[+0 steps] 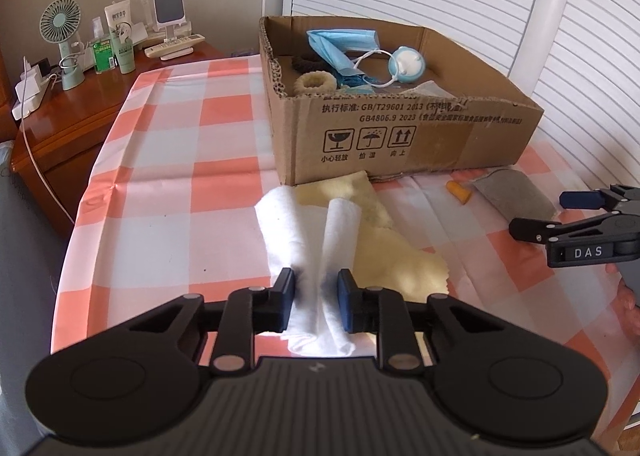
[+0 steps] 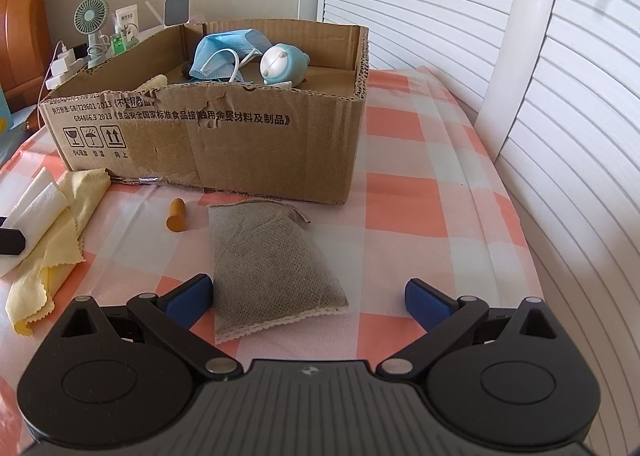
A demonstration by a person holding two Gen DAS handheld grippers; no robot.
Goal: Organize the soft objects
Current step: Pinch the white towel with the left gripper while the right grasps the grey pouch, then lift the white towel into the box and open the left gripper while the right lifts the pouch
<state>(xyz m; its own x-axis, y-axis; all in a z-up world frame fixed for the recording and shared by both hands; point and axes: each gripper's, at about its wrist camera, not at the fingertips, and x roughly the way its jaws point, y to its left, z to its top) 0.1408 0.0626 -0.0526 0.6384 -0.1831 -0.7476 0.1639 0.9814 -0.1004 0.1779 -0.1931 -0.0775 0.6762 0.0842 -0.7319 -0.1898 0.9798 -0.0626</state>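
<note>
Sorting progress: partly done, judging by the layout; several soft things already lie in the cardboard box point(image 1: 400, 136), four still sit outside it on the checked cloth point(image 1: 180, 176) covering the counter.
Left hand-held gripper point(image 1: 316, 302): pads pinched on a bunched fold of the white cloth point(image 1: 304, 224), which lies just in front of the box, over the yellow cloth point(image 1: 400, 256).
Right hand-held gripper point(image 2: 308, 302): jaws wide apart, holding nothing; the grey mesh pouch point(image 2: 264, 268) lies between them, nearer the left finger, not pressed.
Box contents: blue face masks point(image 1: 336, 46), a beige scrunchie point(image 1: 312, 82), a dark scrunchie point(image 1: 304, 63) behind it, a small round blue-and-white toy point(image 2: 282, 64), and some clear wrapping I cannot identify.
Still outside: white cloth, yellow cloth, grey pouch, and a small orange piece point(image 2: 175, 216), perhaps an earplug, between the cloths and the pouch.
Next step, as a judgement: lift the white cloth clear of the yellow one and carry it over the box's near wall.
Risk: the yellow cloth may drag along with it.
</note>
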